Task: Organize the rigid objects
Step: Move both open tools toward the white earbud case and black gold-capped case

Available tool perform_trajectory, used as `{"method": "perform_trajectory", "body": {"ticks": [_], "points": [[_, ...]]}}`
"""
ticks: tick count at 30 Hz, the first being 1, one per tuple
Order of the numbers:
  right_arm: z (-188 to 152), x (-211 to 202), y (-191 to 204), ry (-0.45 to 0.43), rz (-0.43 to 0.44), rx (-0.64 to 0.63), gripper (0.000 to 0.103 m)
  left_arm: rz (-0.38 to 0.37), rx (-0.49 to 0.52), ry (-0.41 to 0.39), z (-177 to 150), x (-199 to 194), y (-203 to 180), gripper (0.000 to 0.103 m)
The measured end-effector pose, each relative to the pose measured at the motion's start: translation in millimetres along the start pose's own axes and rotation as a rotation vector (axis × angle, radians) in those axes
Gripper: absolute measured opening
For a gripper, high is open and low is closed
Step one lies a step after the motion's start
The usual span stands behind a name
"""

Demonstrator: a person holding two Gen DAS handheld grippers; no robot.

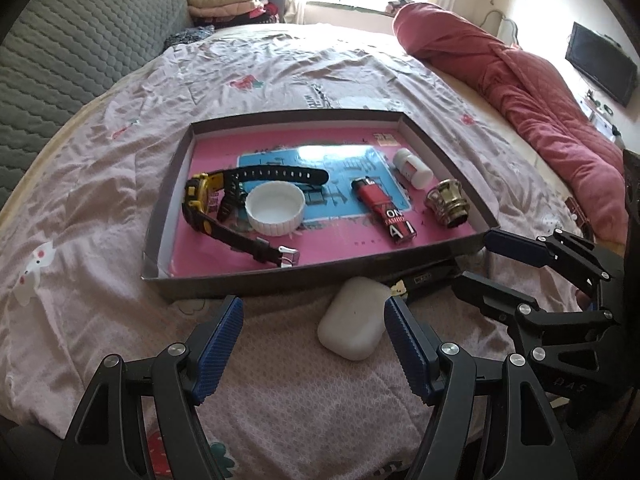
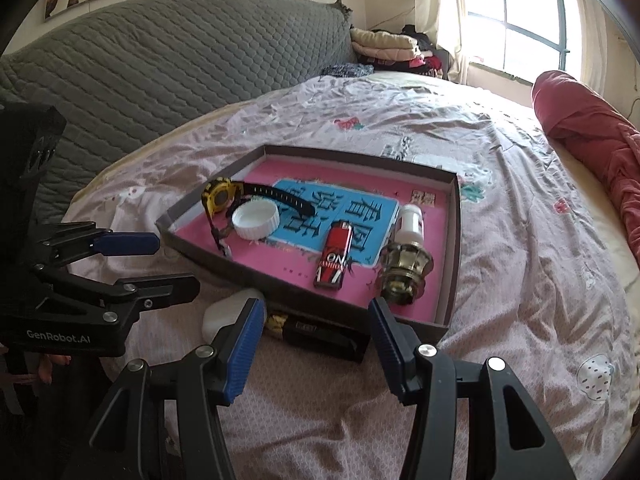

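**Both grippers hanging open over the bed, tray loaded**

Pink patterned bedding is filling the left wrist view, with a grey quilted headboard at 10 o'clock and a red duvet lying at 2 o'clock. A shallow cardboard tray is sitting at centre, holding a yellow-and-black watch, a white cap, a red lighter, a small white bottle and a brass fitting. A white earbud case is lying on the bedding just outside the tray's near wall, between the tips of the left gripper, whose jaws are standing wide apart and gripping nothing. A flat black object is peeking from under the tray. The right gripper is reaching in at 3 o'clock, jaws parted.

From the right wrist, the tray is lying at centre with the same contents. The right gripper is spreading wide and empty over the flat black object, the earbud case just beside its left finger. The left gripper is showing at 9 o'clock, jaws apart.
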State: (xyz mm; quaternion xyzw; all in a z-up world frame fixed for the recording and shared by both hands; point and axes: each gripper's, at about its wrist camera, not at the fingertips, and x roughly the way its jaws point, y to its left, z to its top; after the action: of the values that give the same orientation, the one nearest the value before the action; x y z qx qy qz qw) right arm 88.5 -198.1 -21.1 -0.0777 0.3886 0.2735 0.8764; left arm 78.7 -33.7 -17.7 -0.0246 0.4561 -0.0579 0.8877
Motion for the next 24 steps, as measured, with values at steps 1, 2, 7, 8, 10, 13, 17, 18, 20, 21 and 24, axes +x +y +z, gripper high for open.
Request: {"method": "perform_trajectory", "body": {"ticks": [1,2,7,8,10,13,17,18,20,21,24], "points": [[-2,2,0,0.01,0.001,-0.004,0.054,-0.001,0.001,0.003,-1,1,0,0.074],[-3,3,1,0.016,0.0,-0.008,0.054,-0.005,0.001,0.007,-1,2,-1,0.074],[-7,8,3,0.041,0.0,-0.024,0.054,-0.017,0.01,0.025,-4,7,-4,0.074],[-7,9,4,0.043,-0.003,-0.027,0.054,-0.019,0.011,0.027,-4,7,-4,0.074],[-8,10,4,0.05,0.003,-0.028,0.054,-0.023,0.016,0.032,-5,9,-5,0.074],[-9,11,5,0.056,0.002,-0.037,0.054,-0.03,0.018,0.045,-6,12,-6,0.074],[-9,14,6,0.065,0.007,-0.044,0.054,-0.037,0.023,0.062,-9,17,-6,0.074],[-10,15,6,0.068,0.005,-0.047,0.054,-0.04,0.024,0.066,-9,18,-6,0.074],[-10,16,5,0.075,0.007,-0.05,0.054,-0.055,0.024,0.074,-10,20,-7,0.074],[-9,17,5,0.077,0.005,-0.052,0.054,-0.06,0.025,0.079,-10,22,-7,0.074],[-9,19,6,0.081,0.005,-0.061,0.054,-0.07,0.027,0.09,-11,26,-9,0.074]]}}
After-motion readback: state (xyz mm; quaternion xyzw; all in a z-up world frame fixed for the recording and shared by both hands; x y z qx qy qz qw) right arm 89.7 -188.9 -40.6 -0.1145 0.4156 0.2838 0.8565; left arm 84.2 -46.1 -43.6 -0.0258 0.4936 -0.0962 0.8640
